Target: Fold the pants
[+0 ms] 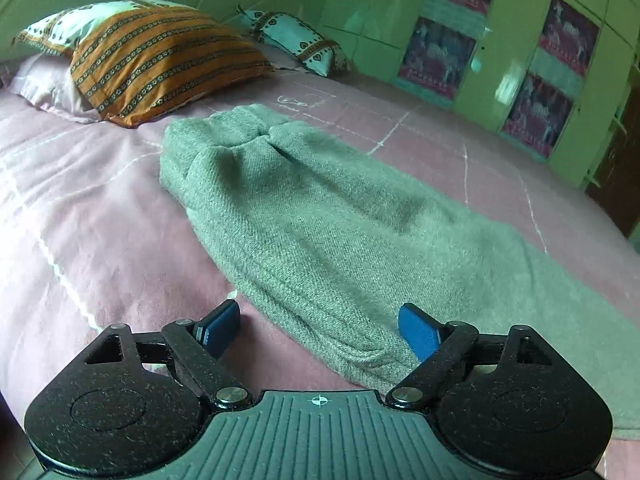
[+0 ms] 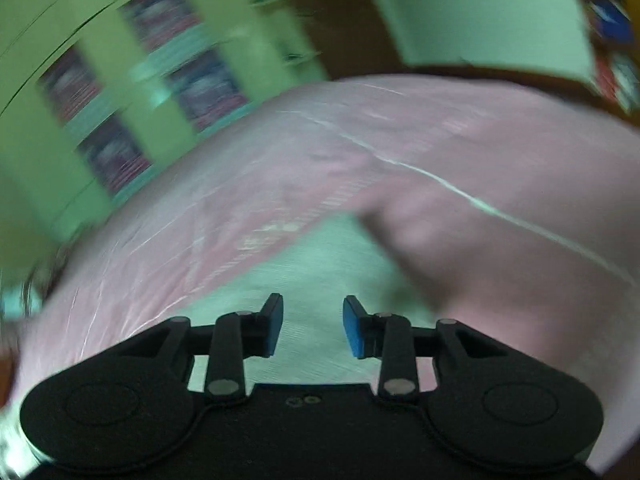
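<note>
A bed covered with a pink sheet (image 1: 100,208) fills the left wrist view, the sheet crossed by thin pale lines. Taking the grey-green pants (image 1: 304,216) as the landmark: up and to their left lie an orange striped pillow (image 1: 160,60) on top of a pale pink pillow (image 1: 44,84) and a white patterned one (image 1: 60,26); directly beyond the pants' far end a second white patterned pillow (image 1: 296,40) leans at the wall. To the right of the pants stands a light green cabinet (image 1: 500,60) with dark red picture panels on its doors. A faint white outline is drawn on the sheet just beyond the pants, but no writing there or on the panels can be read.

The pants lie flat on the sheet, a long strip running from the bunched far end toward the lower right. The left gripper (image 1: 320,330) hovers at their near end with its blue pads spread wide, clamping nothing; the left pad (image 1: 220,326) is over bare sheet beside the pants' edge, the right pad (image 1: 418,332) over the knit cloth.

The right wrist view is heavily smeared. The right gripper (image 2: 313,328) has its pads parted a little with nothing between them, and a pale greenish cloth (image 2: 320,264), likely the pants, lies below and ahead. The pink sheet and green cabinet (image 2: 40,128) sit beyond.
</note>
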A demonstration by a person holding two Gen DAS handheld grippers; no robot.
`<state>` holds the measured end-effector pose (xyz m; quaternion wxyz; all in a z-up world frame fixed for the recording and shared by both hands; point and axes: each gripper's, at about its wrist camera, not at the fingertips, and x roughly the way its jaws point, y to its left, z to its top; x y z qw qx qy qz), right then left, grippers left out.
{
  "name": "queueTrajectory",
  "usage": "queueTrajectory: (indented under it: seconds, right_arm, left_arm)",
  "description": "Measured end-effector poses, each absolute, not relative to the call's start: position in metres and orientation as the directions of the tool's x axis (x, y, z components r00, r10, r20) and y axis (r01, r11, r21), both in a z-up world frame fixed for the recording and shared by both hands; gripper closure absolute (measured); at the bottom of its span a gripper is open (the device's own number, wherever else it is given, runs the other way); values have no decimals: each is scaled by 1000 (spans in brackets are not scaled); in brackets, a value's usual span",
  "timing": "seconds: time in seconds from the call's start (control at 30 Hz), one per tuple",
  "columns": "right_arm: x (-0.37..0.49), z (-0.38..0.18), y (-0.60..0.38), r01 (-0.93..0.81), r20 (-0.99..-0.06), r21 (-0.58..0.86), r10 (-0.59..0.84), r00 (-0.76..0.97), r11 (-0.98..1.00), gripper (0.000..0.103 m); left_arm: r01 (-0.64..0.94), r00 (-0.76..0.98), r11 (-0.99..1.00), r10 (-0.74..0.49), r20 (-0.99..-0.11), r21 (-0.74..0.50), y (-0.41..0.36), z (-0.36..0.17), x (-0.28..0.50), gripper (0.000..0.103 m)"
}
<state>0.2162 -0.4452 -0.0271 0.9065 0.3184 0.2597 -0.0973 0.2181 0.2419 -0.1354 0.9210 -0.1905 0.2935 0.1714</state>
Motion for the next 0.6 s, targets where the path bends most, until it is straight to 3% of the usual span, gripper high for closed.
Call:
queueTrajectory:
  seconds: [0.27,0.33,0.43,0.6]
  right_arm:
    - [208,-70,-478,393,-541,703,86,837,593,77]
    - [213,-72,-479,399,-539,702,74,839,589,78]
    - [213,-72,-478,405,-534,698,51,844,591,93]
    - [204,-70,-473,385,-522,681,44,852,623,92]
  left_arm:
    - [-407,790,885,215,-574,-228,218,-113,213,16]
    - [-354,813,900,162,-559,-253,194,-104,212,16]
    - [-228,837,941,59,-544,-249,134,-96,227,16]
    - [-17,819,958,-151,-554,-286,5,-98,259,16]
